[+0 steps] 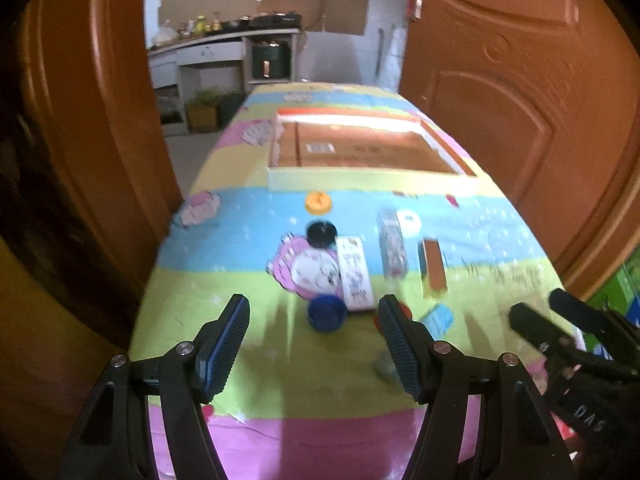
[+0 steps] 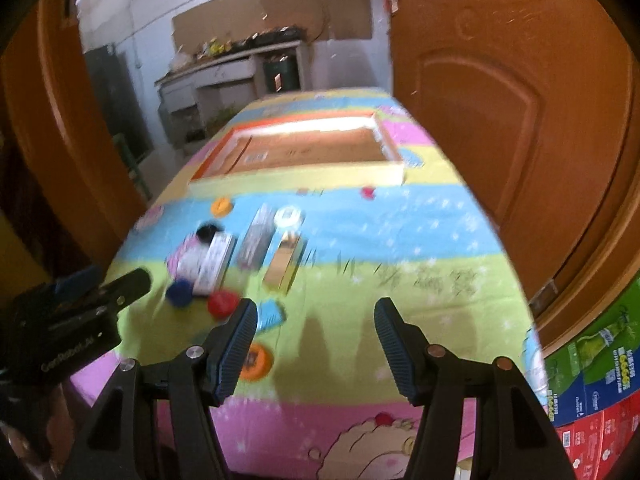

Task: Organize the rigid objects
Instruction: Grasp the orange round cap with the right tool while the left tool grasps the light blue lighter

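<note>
Hovering wide and empty, left gripper (image 1: 314, 338) may knock the blue cap (image 1: 327, 313) away; right gripper (image 2: 316, 340) is wide too

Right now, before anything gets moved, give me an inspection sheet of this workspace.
Surface: table under a striped cartoon cloth.
Job's things: open, empty box at the far end; round lids, blue, black, orange, red; three long cartons side by side.
Clutter: nothing seen.
Grippers: left gripper and right gripper both open, empty.
Cables: nothing seen.
Surroundings: orange doors, kitchen counter beyond, stacked cartons at right.
</note>
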The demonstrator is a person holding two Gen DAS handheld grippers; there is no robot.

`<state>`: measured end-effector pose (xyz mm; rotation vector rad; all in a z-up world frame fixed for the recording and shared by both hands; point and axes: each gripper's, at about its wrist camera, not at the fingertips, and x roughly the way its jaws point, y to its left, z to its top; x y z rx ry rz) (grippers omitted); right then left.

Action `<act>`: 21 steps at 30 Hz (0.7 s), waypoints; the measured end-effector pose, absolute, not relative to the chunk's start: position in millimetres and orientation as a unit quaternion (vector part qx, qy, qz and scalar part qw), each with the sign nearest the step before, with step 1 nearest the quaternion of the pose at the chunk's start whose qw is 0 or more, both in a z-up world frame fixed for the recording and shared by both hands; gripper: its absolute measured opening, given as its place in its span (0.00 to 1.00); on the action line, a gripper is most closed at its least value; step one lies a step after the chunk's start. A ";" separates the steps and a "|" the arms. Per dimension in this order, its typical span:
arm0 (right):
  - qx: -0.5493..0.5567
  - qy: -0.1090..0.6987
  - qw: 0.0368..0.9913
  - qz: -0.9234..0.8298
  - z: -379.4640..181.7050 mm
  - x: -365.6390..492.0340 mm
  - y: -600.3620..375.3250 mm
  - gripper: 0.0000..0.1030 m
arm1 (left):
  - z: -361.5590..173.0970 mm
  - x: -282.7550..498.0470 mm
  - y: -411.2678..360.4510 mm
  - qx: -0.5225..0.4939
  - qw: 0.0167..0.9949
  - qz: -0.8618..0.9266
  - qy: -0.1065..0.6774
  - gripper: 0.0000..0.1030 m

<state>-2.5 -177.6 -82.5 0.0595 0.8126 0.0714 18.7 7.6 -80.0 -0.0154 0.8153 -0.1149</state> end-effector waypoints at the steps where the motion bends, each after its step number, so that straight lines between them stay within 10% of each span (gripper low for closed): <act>1: 0.024 0.401 0.915 0.043 -86.8 -3.4 -174.6 0.59 | -84.9 17.8 7.4 -0.006 0.916 -0.061 0.397 0.67; 14: -0.030 0.423 0.898 0.121 -131.6 -1.0 -138.8 0.59 | -107.2 4.4 8.5 -0.003 0.908 -0.113 0.404 0.67; 21: -0.046 0.416 0.899 0.129 -135.6 8.3 -136.2 0.29 | -107.9 5.6 4.5 0.003 0.905 -0.134 0.403 0.67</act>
